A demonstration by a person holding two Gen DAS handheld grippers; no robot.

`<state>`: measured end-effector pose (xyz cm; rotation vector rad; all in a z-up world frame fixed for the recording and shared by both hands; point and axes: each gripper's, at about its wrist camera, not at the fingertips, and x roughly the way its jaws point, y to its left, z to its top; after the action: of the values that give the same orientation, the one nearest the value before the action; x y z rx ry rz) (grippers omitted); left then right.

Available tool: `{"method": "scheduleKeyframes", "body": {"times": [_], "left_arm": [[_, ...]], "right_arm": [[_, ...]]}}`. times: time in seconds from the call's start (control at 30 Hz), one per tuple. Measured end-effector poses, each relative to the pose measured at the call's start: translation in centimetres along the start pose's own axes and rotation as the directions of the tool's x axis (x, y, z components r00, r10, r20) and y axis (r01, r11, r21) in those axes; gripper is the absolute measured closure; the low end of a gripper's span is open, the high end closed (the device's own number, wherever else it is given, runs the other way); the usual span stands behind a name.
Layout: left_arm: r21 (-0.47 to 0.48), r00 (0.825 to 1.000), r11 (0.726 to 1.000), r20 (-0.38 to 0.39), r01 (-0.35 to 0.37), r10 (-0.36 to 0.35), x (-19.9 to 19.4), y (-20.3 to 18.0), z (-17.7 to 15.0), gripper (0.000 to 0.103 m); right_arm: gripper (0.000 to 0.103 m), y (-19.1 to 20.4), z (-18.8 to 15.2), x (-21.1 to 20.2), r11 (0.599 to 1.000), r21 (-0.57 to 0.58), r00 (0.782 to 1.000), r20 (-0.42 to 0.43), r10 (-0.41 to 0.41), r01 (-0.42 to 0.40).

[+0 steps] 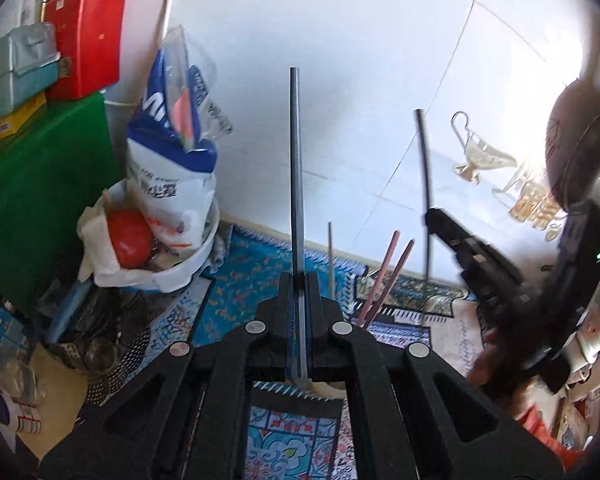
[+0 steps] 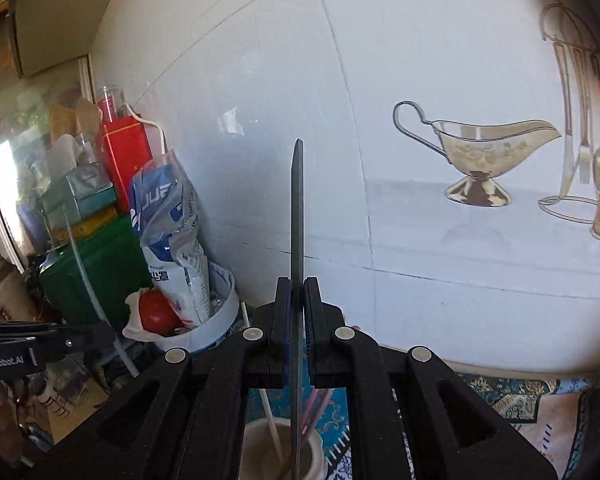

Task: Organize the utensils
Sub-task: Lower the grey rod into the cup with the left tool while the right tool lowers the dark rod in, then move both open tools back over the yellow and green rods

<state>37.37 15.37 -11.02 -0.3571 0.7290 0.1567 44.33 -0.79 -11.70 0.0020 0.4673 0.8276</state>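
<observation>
My left gripper (image 1: 300,280) is shut on a grey chopstick (image 1: 296,184) that points up along the white tiled wall. My right gripper (image 2: 298,286) is shut on a black chopstick (image 2: 297,216), also upright; its lower end hangs over a beige utensil cup (image 2: 260,436). The cup holds a white stick (image 2: 274,432) and reddish chopsticks (image 2: 318,404). In the left wrist view the right gripper (image 1: 434,216) shows at the right with its black chopstick (image 1: 424,168), and reddish chopsticks (image 1: 388,272) plus a thin grey stick (image 1: 330,256) stand between the grippers.
A white bowl (image 1: 188,268) at the left holds a blue-white bag (image 1: 168,168) and a red tomato (image 1: 130,238). Behind stand a green box (image 1: 40,200), a red tin (image 1: 84,28) and a teal box. A patterned blue cloth (image 1: 240,276) covers the counter. A dark pan (image 1: 572,140) sits at the right.
</observation>
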Motion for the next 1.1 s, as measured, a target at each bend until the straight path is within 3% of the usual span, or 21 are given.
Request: {"method": "scheduleKeyframes", "body": {"times": [0.13, 0.27, 0.63, 0.93, 1.1], "left_arm": [[-0.009, 0.998, 0.999, -0.03, 0.048, -0.048, 1.9, -0.6, 0.5, 0.1], [0.022, 0.997, 0.999, -0.071, 0.04, -0.039, 4.6, -1.4, -0.2, 0.1], [0.017, 0.973, 0.999, -0.228, 0.042, -0.037, 9.9, -1.2, -3.5, 0.1], [0.093, 0.976, 0.996, -0.216, 0.01, 0.011, 7.4, -3.1, -4.5, 0.098], [0.097, 0.983, 0.995, -0.185, 0.003, 0.015, 4.3, -3.4, -4.9, 0.092]], "right_arm": [[0.098, 0.4, -0.9, 1.9, 1.0, -0.006, 1.0, 0.01, 0.007, -0.007], [0.098, -0.1, -2.5, 3.1, 1.0, 0.008, 1.0, -0.006, 0.013, -0.012], [0.098, -0.9, -6.2, 3.2, 0.999, -0.002, 0.985, -0.168, 0.036, -0.037], [0.098, 0.2, -5.0, -0.3, 0.996, -0.045, 0.944, -0.324, 0.065, -0.084], [0.097, 1.1, -4.1, -4.1, 0.993, -0.088, 0.946, -0.323, 0.041, -0.073]]}}
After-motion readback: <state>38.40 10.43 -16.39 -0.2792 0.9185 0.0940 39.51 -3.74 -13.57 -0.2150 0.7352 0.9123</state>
